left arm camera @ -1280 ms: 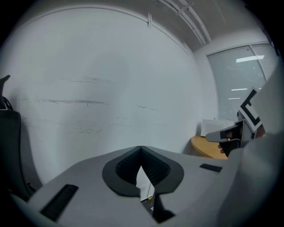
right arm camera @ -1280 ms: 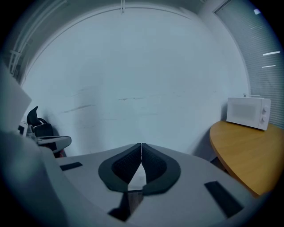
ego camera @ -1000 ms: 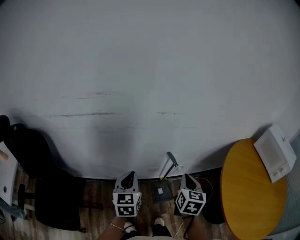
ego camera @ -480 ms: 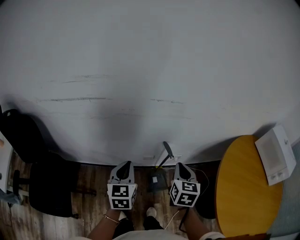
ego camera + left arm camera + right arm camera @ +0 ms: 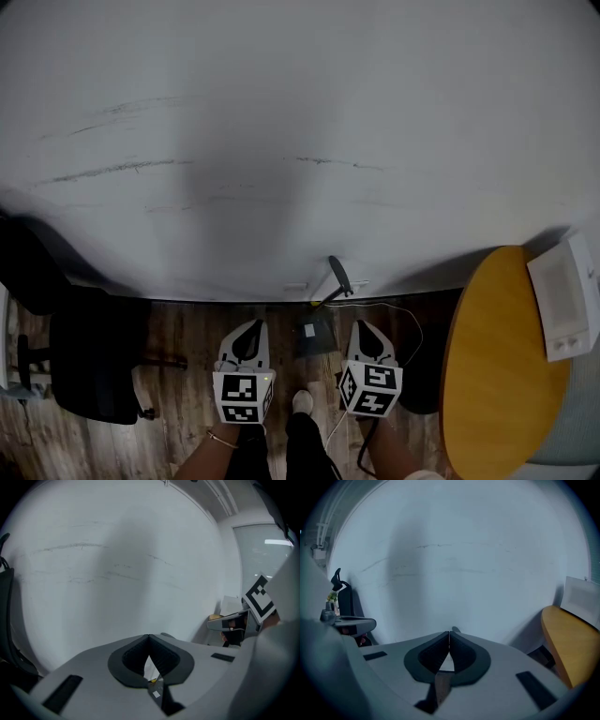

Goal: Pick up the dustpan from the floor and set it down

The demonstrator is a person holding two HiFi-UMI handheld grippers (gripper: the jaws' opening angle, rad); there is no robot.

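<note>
Dark wood-plank floor [image 5: 178, 328] carried the dustpan [image 5: 315, 339]. It sat at the foot of the white wall [image 5: 300, 141] with its long handle [image 5: 338, 277] leaning up against it, probably parked there to keep it out of the walkway. I held my left gripper [image 5: 249, 330] and right gripper [image 5: 366, 330] low, one either side of the pan and clear of it, both pointed toward the wall. Jaws on both were together, pads meeting at the tips, nothing between them. My judgement: pickup not begun, and one pair of jaws would have to part before taking the handle. Round yellow surface [image 5: 497, 375] with a white box [image 5: 562, 300] stood at right, black office chair [image 5: 89, 361] at left. Thin cable [image 5: 380, 306] ran just beside the pan, a likely snag.
</note>
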